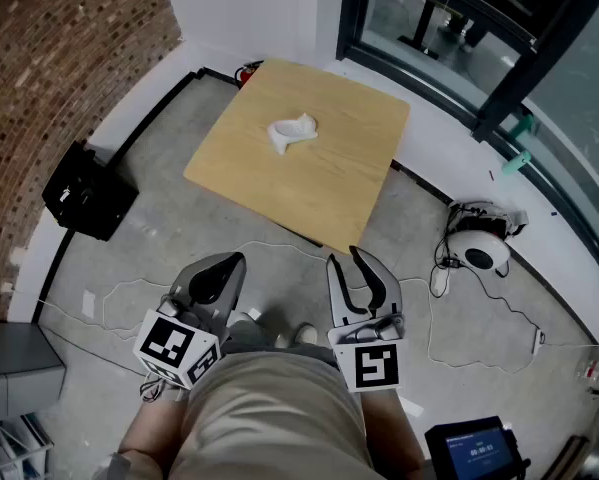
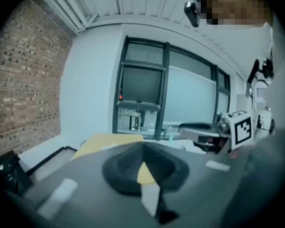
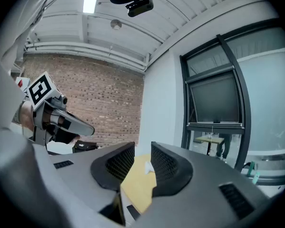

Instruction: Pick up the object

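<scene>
White object, tan table, red-brown brick wall, grey floor

right gripper: jaws apart, empty | table beyond | white object on it

One table, perhaps one white object, two grippers

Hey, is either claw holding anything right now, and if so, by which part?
Nothing is held. The right claw is open and empty, the left claw is shut on nothing, and the white object lies on the wooden table.
</scene>
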A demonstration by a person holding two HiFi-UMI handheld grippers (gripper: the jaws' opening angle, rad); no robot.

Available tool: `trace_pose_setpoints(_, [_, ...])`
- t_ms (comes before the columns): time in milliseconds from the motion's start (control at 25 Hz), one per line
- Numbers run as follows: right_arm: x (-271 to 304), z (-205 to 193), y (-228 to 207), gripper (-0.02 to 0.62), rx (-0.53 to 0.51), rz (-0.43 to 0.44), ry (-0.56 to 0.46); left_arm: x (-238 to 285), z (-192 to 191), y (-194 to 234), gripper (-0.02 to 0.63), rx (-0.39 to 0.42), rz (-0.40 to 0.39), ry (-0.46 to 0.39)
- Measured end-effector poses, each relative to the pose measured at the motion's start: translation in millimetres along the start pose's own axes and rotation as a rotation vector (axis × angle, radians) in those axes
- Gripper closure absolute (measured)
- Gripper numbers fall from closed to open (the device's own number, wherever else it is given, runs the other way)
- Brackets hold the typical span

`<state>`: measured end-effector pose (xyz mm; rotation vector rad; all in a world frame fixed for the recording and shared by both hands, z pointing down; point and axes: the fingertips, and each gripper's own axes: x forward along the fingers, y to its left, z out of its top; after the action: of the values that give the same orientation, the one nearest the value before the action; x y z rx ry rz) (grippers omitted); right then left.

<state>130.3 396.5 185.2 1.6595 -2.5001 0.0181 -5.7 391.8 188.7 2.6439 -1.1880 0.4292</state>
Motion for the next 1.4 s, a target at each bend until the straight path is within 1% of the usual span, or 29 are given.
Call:
trace_pose_setpoints(120, [17, -8, -10, 0.485, -0.001, -0.001, 0.015, 19, 1, 14, 0.606, 0.006, 0.004, 0.012])
trace_pose_setpoints(200, [33, -14, -17, 0.483, 0.000, -0.007, 0.032, 36, 1, 28, 0.607, -0.009, -0.004, 0.013])
trace_pose_setpoints(360, [80, -22, -28, 0.484, -0.016, -0.035, 0.069, 75, 1, 71, 0.606, -0.029, -0.032, 0.006])
trace_pose_setpoints(480, [128, -25, -35, 0.484, -0.038, -0.065, 0.114, 104, 1, 119, 0.606, -0.050, -0.066, 0.008])
trace_pose_setpoints(640, [210, -19, -41, 0.484, -0.054, -0.086, 0.185, 140, 13, 199, 0.606, -0.112, -0.109, 0.015])
trace_pose_setpoints(720, [251, -19, -40, 0.485, -0.043, -0.081, 0.228, 155, 13, 237, 0.606, -0.147, -0.135, 0.040])
trace_pose_setpoints(800, [287, -19, -40, 0.484, -0.041, -0.081, 0.256, 169, 11, 269, 0.606, -0.179, -0.145, 0.078])
trace_pose_setpoints(920, [328, -19, -44, 0.484, -0.065, -0.088, 0.308, 192, 9, 302, 0.604, -0.220, -0.143, 0.132])
trace_pose_setpoints(1000, [349, -34, -36, 0.483, -0.076, -0.047, 0.367, 200, -3, 315, 0.604, -0.239, -0.144, 0.177])
trace_pose_setpoints(1120, [372, -69, -21, 0.483, -0.050, 0.051, 0.460, 212, -29, 326, 0.604, -0.265, -0.155, 0.258])
trace_pose_setpoints(1240, [392, -110, -26, 0.473, -0.023, 0.120, 0.562, 234, -56, 328, 0.604, -0.289, -0.167, 0.349])
trace_pose_setpoints(1320, [404, -139, -36, 0.435, 0.006, 0.156, 0.635, 249, -76, 328, 0.603, -0.341, -0.162, 0.406])
trace_pose_setpoints(1400, [417, -164, -54, 0.410, 0.041, 0.171, 0.692, 266, -91, 330, 0.598, -0.438, -0.154, 0.436])
